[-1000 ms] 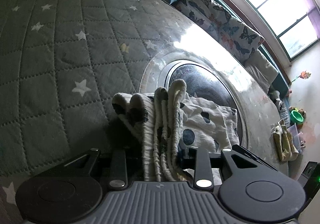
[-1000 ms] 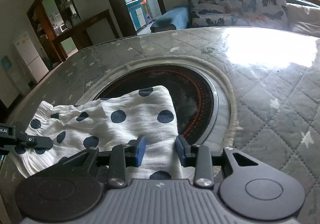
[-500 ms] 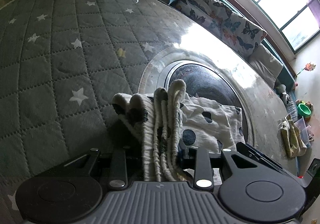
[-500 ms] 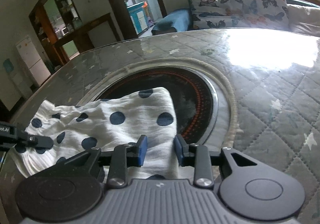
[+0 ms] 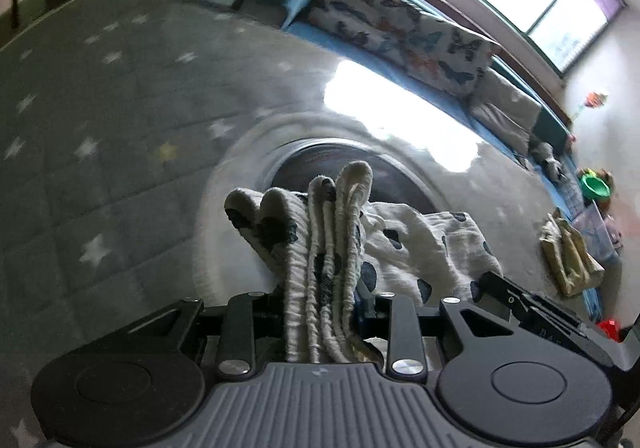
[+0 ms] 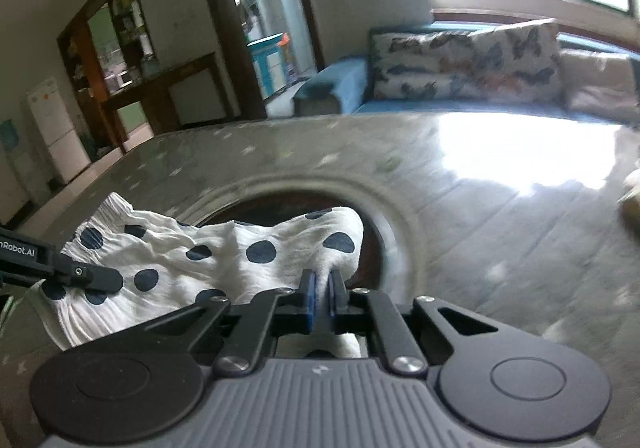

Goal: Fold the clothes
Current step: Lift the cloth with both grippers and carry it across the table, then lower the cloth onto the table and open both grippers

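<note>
Both grippers clamp a spotted cloth over a quilted table

The grey star-patterned table [image 6: 500, 232] has a dark round inset [image 6: 280, 204]; across its near left edge lies the white, dark-dotted cloth [image 6: 224, 260]. The left gripper [image 5: 320, 312] pinches the cloth's bunched left end, and the right gripper [image 6: 322, 294] has closed tight on the near right edge.

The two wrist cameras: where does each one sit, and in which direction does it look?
Left wrist: sits on the left claw, looks down along it at the bunched polka-dot garment it clamps, with the quilted table beyond; the other claw shows at right.
Right wrist: sits on the right claw, shut on the garment's edge, facing the sofa; the other claw shows at left.
Shared: garment, table, sofa, both claws.
</note>
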